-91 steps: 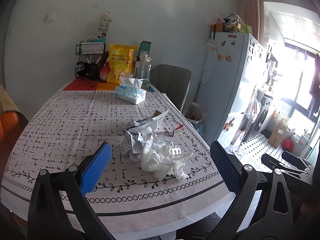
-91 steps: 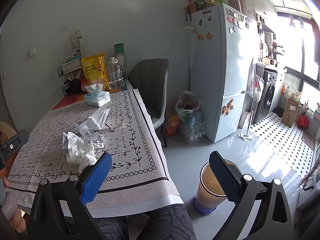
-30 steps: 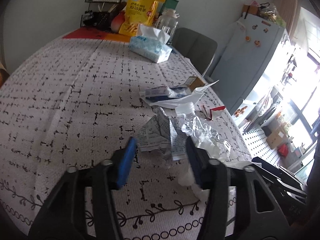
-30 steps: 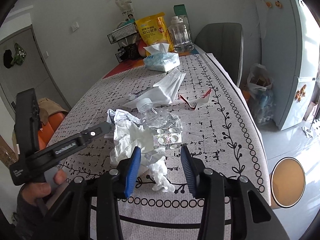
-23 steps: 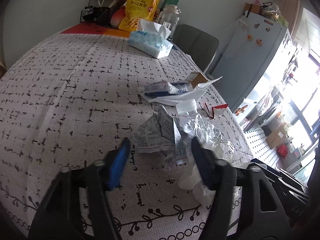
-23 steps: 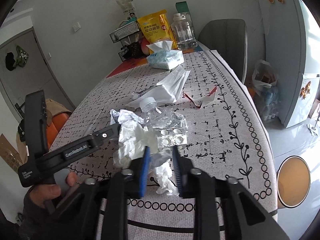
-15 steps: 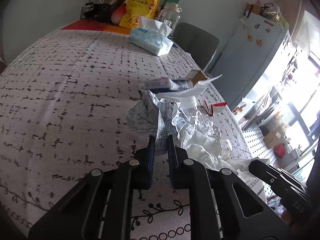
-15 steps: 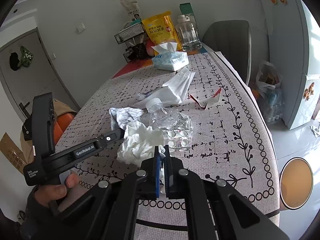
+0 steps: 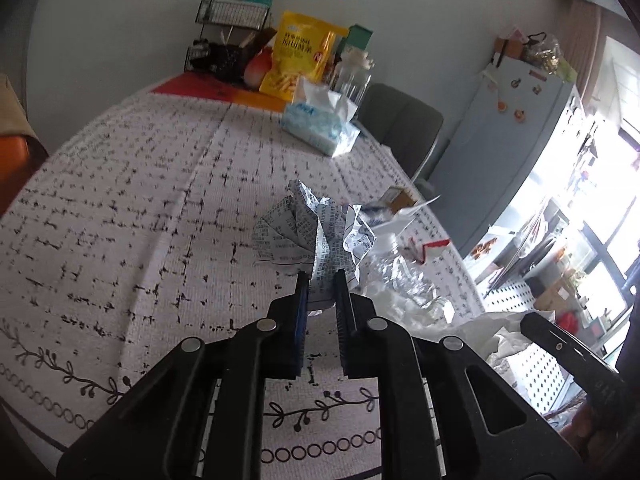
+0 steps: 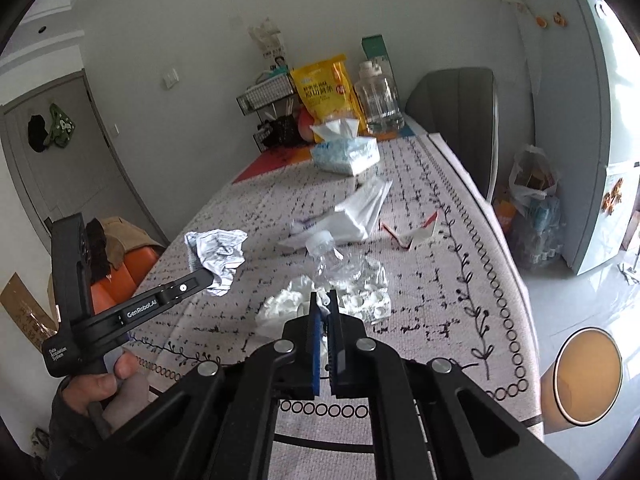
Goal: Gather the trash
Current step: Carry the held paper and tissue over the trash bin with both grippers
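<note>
Pinching down at six o'clock in the right wrist view, the right gripper (image 10: 325,308) has its blue pads nearly together on a scrap of the crumpled white tissue (image 10: 280,306), which spreads over the patterned grey tablecloth (image 10: 460,248) just beyond the tips. Over in the left wrist view, the left gripper (image 9: 321,280) is clamped narrow on the crumpled printed paper ball (image 9: 304,232), and from the right camera that ball (image 10: 218,250) hangs at nine o'clock, clear of the cloth. Just past the tissue: white blister packs (image 10: 366,302) and a crushed clear plastic bottle (image 10: 340,258), touching. At twelve o'clock, a flat white plastic bag (image 10: 356,212); at one o'clock, a red-and-white torn wrapper (image 10: 416,236). Farther on, a blue tissue box (image 10: 346,154), then a yellow snack bag (image 10: 324,88) by the wall. Down at four o'clock, on the floor, a round bin with an orange liner (image 10: 586,376).
</note>
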{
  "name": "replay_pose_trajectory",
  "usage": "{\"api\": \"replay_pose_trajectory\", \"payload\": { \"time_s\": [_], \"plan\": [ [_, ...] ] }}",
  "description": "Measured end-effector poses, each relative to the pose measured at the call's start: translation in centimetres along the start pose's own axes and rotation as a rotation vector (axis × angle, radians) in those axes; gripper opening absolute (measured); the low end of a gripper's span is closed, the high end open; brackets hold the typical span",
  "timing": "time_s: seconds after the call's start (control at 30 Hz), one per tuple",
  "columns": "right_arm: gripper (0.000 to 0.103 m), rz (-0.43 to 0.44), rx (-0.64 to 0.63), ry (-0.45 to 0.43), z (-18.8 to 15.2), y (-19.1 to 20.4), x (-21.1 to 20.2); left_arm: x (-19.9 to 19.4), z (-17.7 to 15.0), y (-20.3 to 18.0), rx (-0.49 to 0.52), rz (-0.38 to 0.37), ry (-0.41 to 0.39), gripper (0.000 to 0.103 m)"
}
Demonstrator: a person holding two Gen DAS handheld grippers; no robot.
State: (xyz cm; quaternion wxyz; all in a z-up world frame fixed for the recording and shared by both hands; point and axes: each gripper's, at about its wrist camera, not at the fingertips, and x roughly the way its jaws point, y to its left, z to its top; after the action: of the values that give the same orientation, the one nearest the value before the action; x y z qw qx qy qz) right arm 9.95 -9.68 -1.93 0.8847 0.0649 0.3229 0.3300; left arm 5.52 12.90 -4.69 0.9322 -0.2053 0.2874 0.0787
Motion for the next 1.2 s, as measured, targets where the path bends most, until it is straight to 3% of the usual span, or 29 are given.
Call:
{"api": "replay_pose_trajectory", "payload": {
  "time_s": [0.23, 0.5, 0.9, 1.2],
  "plan": [
    [0.004, -0.033, 0.022, -0.051, 0.3, -1.4, -2.2, -1.3, 0.3, -3.1, 0.056, -0.043, -0.036, 0.013],
    [0.004, -0.112, 0.077, -0.101, 0.2, -5.6, -5.2, 0.8, -0.2, -9.1, 0.142, -0.109, 0.010, 0.013],
    [0.004, -0.247, 0.239, -0.164, -1.2, -15.9, -8.9, 6.3, -2.8, -20.4, 0.275, -0.208, 0.114, 0.013],
    [0.004, -0.374, 0.394, -0.180, -4.2, -25.3, -11.3, 11.1, -6.0, -29.2, 0.349, -0.271, 0.196, 0.013]
  ]
}}
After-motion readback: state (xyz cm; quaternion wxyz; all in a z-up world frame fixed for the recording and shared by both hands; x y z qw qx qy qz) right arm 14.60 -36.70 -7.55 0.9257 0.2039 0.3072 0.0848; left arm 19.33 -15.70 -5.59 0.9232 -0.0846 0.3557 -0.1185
